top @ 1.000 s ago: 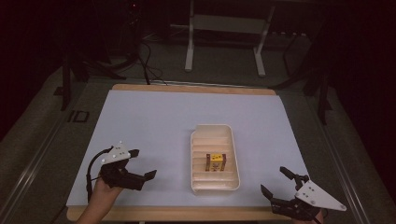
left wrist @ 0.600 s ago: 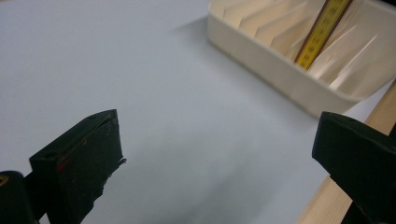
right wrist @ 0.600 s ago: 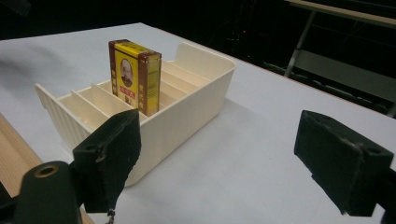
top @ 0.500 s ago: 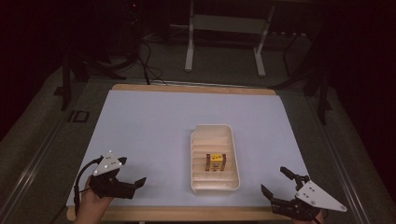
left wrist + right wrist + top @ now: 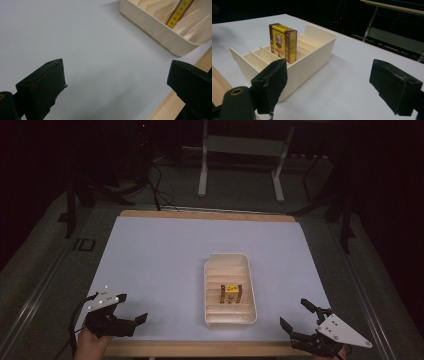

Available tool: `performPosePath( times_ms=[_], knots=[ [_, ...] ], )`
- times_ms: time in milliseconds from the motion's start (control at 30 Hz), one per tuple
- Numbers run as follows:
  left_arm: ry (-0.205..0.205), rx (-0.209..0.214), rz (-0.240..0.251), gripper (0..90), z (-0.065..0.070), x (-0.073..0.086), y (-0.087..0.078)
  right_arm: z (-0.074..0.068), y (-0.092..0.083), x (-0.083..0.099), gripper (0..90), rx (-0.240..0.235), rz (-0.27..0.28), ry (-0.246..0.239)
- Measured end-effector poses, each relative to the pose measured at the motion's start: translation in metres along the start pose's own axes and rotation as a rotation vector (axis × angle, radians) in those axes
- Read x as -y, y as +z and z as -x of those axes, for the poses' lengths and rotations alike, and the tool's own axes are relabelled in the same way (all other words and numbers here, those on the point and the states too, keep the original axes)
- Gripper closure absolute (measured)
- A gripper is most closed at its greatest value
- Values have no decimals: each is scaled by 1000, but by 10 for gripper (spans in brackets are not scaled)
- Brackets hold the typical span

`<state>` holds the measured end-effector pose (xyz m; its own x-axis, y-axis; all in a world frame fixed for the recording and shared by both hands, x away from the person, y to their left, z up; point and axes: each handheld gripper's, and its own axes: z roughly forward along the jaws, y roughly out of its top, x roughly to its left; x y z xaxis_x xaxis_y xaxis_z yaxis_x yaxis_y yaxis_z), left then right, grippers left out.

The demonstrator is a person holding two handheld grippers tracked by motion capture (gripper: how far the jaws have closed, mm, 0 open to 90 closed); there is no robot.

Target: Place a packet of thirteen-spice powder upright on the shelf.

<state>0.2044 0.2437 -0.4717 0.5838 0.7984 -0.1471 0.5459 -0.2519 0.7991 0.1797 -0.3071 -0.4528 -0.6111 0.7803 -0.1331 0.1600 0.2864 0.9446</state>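
Note:
A cream slotted tray [image 5: 248, 290] lies on the white table cover, right of centre. A yellow and brown box [image 5: 230, 293] stands upright in one of its middle slots. My left gripper [image 5: 131, 324] is open near the front left corner, well left of the tray, with nothing between its jaws. My right gripper [image 5: 296, 315] is open at the front right, just right of the tray. The left gripper view has the open left gripper [image 5: 115, 70] over bare cover, with the tray [image 5: 160, 32] and box [image 5: 178, 11] beyond. In the right gripper view the open right gripper [image 5: 328, 75] faces the tray [image 5: 312, 62] and box [image 5: 283, 42].
The table's wooden front edge [image 5: 200, 349] runs just under both grippers. A white table frame [image 5: 240, 145] stands on the dark floor behind the table. Cables [image 5: 155, 175] trail on the floor at the back left.
My left gripper has drawn back and leftward toward the front left corner, away from the tray. The right gripper, tray and box have not moved.

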Motion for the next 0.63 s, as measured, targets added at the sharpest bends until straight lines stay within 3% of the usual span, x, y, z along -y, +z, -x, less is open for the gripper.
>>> performPosePath(
  times_ms=[267, 633],
  knots=[
    [-2, -32, 26, 17, -5, 0, -2, -1, 0, 0, 147, 14, 10, -8],
    [-13, -1, 16, 17, -7, 1, 0, 0, 0, 0, 147, 18, 9, -8]
  ],
)
